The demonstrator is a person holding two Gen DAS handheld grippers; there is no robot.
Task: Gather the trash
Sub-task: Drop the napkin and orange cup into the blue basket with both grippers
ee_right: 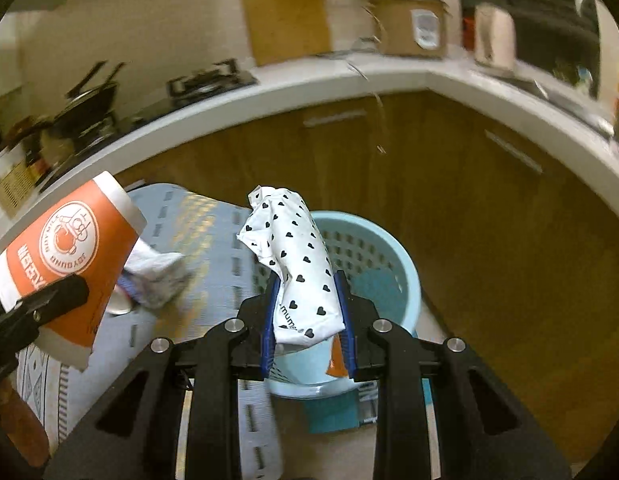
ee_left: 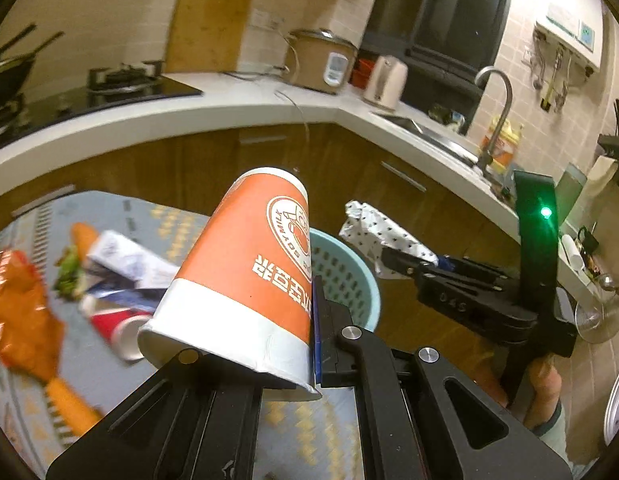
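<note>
An orange and white paper cup hangs tilted in the air, bottom up. My left gripper is shut on its wall near the rim; one finger is hidden inside the cup. To its right, my right gripper is shut on a white packet with black hearts. In the right wrist view the packet stands up between the blue pads of the right gripper, above a light blue perforated basket. The basket is just behind the cup. The cup shows at the left.
On the patterned mat lie an orange bag, a red can, a crumpled white and blue wrapper and some greens. A white counter with stove, rice cooker, kettle and sink curves behind, over wooden cabinets.
</note>
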